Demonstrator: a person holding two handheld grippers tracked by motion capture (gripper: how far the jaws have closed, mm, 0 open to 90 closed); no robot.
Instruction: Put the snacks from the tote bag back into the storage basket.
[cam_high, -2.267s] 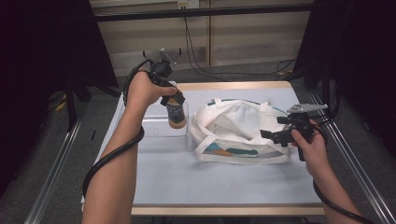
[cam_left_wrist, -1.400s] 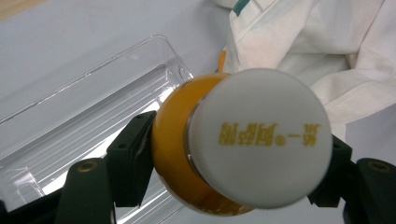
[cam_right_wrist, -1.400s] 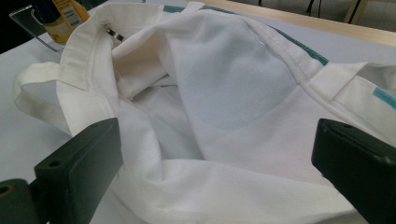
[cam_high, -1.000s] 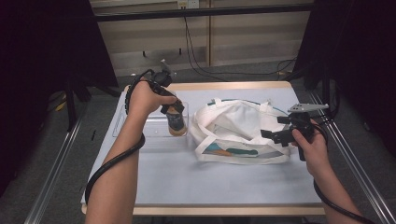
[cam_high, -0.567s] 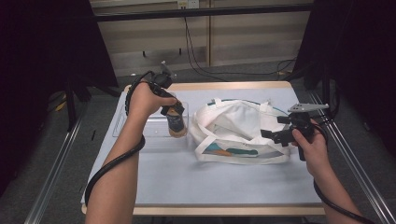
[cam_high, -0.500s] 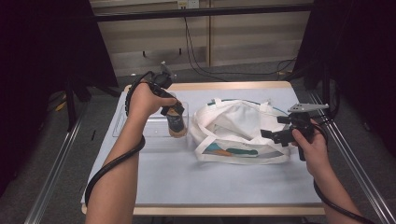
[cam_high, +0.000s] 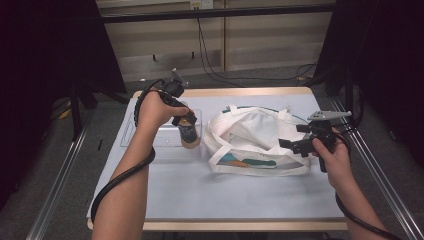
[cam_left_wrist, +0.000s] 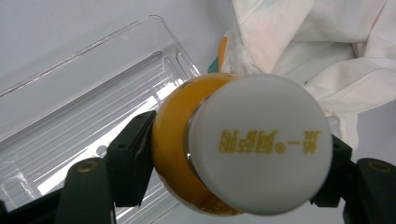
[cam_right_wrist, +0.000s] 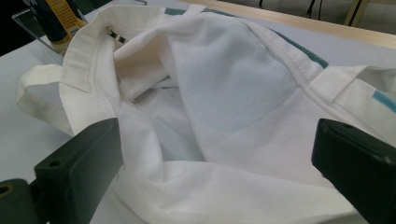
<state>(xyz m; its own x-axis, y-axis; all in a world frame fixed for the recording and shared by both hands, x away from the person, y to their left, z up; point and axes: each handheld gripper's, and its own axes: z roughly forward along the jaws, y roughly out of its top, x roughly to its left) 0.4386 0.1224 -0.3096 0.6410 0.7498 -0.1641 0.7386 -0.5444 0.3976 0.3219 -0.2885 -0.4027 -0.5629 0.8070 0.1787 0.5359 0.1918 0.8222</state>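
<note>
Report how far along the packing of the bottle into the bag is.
Done: the left hand-held gripper has clamped the yellow bottle by its neck, above the clear tray. In hand: the right hand-held gripper, jaws apart, sits at the white tote bag, whose mouth gapes. Left: the bottle is not yet in the bag.

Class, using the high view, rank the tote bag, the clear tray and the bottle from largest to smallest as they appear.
1. Tote bag, clearly the largest.
2. Clear tray, partly hidden by the hand.
3. Bottle, smallest, held in the left tool.
</note>
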